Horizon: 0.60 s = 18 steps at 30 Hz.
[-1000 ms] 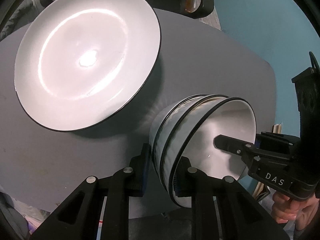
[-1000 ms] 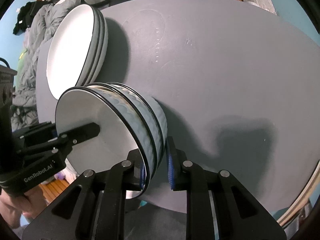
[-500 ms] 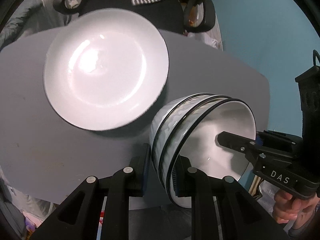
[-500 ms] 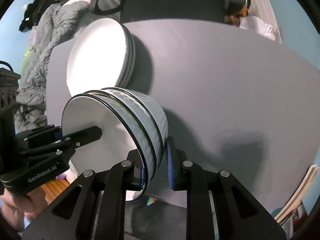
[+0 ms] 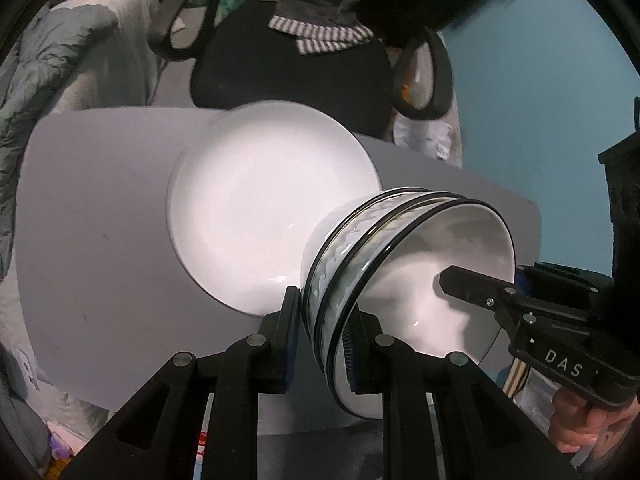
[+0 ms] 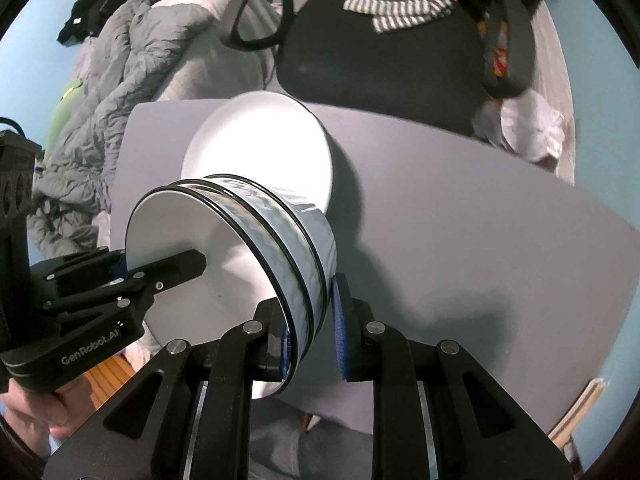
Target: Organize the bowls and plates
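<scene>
A stack of three nested white bowls (image 5: 404,276) with black rims and a pale wave pattern hangs tilted above the grey table (image 5: 100,240). My left gripper (image 5: 324,314) is shut on its near rim. My right gripper (image 6: 308,300) is shut on the opposite rim of the bowl stack (image 6: 240,248), one finger inside and one outside. Each view shows the other gripper's inner finger reaching into the top bowl, the right one's finger (image 5: 468,280) and the left one's finger (image 6: 176,268). A stack of white plates (image 5: 260,208) lies on the table below; the plates (image 6: 260,148) sit near its far edge.
A black office chair (image 6: 380,60) with a striped cloth on it stands behind the table. A grey quilt (image 6: 132,60) lies to the left. The table's right half (image 6: 480,220) is bare. A person's hand (image 6: 36,412) holds each gripper's handle.
Both grippers have risen together with the bowl stack held between them. The table and plates now look smaller and farther below, and the chair has come into view.
</scene>
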Each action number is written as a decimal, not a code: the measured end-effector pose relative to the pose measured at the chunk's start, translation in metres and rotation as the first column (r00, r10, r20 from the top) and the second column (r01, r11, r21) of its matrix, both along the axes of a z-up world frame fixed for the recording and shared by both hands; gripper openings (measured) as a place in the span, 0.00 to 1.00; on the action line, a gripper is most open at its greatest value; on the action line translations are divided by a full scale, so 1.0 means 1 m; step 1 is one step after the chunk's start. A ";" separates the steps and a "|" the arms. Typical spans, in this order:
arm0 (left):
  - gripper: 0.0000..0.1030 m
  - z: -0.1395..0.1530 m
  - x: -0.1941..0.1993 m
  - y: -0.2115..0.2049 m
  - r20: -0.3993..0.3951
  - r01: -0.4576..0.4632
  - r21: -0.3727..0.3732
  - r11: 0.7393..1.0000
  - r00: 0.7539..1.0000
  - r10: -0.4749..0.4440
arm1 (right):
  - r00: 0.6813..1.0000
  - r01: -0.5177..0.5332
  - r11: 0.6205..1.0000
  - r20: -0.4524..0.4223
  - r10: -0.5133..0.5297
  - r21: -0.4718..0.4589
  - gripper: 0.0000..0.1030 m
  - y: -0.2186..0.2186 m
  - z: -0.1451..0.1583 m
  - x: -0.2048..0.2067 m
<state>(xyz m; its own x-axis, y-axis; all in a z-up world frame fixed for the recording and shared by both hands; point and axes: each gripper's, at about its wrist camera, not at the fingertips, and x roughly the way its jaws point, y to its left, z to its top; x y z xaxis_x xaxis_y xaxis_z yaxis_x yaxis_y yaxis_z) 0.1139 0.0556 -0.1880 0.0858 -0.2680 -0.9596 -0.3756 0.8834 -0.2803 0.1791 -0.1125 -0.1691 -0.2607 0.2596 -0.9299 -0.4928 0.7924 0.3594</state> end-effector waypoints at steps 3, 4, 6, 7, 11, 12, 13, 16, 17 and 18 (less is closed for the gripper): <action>0.18 -0.007 0.005 0.020 -0.004 -0.019 0.014 1.000 1.000 0.019 | 1.000 -0.013 1.000 0.004 0.013 0.002 0.18 0.018 -0.003 0.004; 0.18 -0.011 0.006 0.022 -0.006 -0.025 0.016 1.000 1.000 0.025 | 1.000 -0.015 1.000 0.003 0.015 0.002 0.18 0.026 -0.006 0.007; 0.18 -0.018 0.006 0.029 -0.011 -0.034 0.019 0.999 0.999 0.034 | 1.000 -0.018 1.000 -0.003 0.018 0.001 0.18 0.035 -0.011 0.011; 0.18 -0.023 0.008 0.033 -0.016 -0.037 0.020 0.999 0.999 0.037 | 1.000 -0.018 1.000 -0.008 0.018 -0.001 0.18 0.041 -0.016 0.014; 0.18 -0.035 0.010 0.047 -0.045 -0.041 0.013 0.999 0.998 0.042 | 1.000 -0.018 1.000 -0.018 0.018 -0.013 0.18 0.058 -0.027 0.020; 0.18 -0.040 0.012 0.049 -0.050 -0.039 0.014 0.999 0.998 0.040 | 1.000 -0.019 1.000 -0.022 0.019 -0.015 0.18 0.061 -0.029 0.021; 0.18 -0.042 0.013 0.051 -0.054 -0.036 0.015 0.999 0.998 0.037 | 0.999 -0.020 1.000 -0.026 0.020 -0.017 0.18 0.064 -0.032 0.021; 0.18 -0.048 0.013 0.056 -0.068 -0.037 0.008 0.999 0.997 0.037 | 0.999 -0.026 0.999 -0.038 0.025 -0.031 0.18 0.071 -0.040 0.023; 0.18 -0.049 0.014 0.056 -0.066 -0.036 0.010 0.999 0.997 0.036 | 0.999 -0.024 0.999 -0.041 0.023 -0.033 0.18 0.072 -0.040 0.023; 0.18 -0.051 0.015 0.057 -0.067 -0.034 0.010 0.999 0.997 0.035 | 0.999 -0.024 0.999 -0.037 0.023 -0.033 0.18 0.074 -0.040 0.024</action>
<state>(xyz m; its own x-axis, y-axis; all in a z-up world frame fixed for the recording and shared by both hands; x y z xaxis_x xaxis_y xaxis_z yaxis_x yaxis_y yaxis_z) 0.1289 0.1128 -0.2393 0.0306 -0.2570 -0.9659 -0.4236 0.8720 -0.2454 0.2027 -0.0389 -0.2092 -0.3005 0.2222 -0.9275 -0.4987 0.7923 0.3514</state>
